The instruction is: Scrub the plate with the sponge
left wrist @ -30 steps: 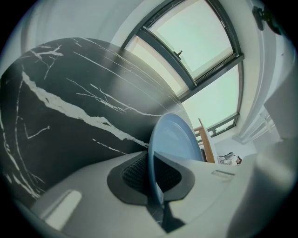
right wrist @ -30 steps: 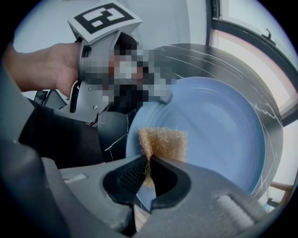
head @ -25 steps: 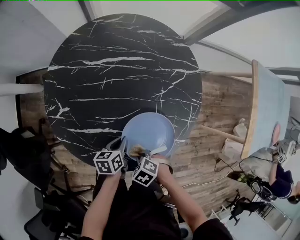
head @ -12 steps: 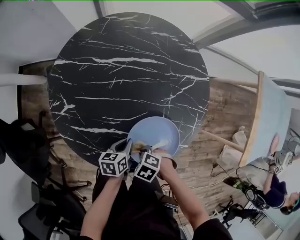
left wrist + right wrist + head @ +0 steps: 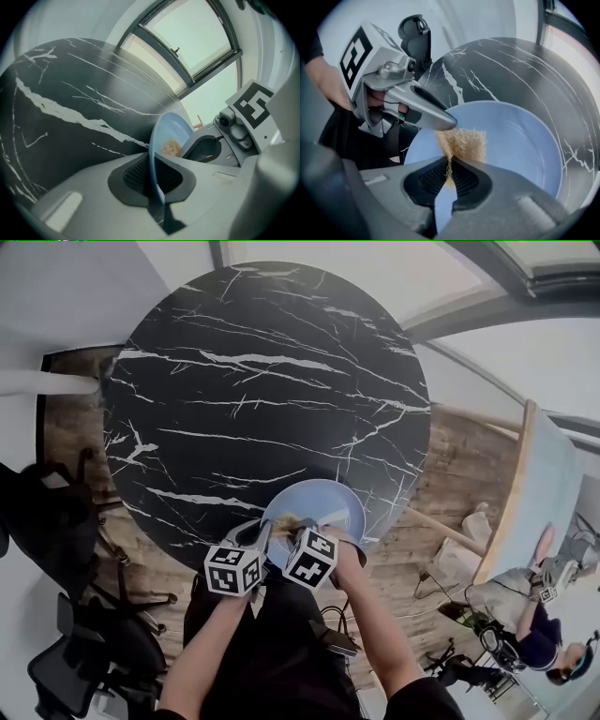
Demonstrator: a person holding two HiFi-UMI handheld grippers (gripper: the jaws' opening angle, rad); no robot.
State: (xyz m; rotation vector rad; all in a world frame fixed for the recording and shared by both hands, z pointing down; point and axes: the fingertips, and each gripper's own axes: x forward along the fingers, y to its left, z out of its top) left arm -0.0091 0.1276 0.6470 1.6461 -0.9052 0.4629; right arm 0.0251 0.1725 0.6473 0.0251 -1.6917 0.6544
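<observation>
Clamping the blue plate [image 5: 515,140] by its rim was the left gripper [image 5: 154,180]; the right gripper's [image 5: 447,178] closed jaws pinched a tan sponge [image 5: 464,143] against it.

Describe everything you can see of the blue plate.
The plate is round, shallow, pale blue, smooth and unpatterned. It sits at the near edge of the black marbled table. The left claw is clamped on its rim, and the tan fibrous sponge in the right claw rests against its inner face.
</observation>
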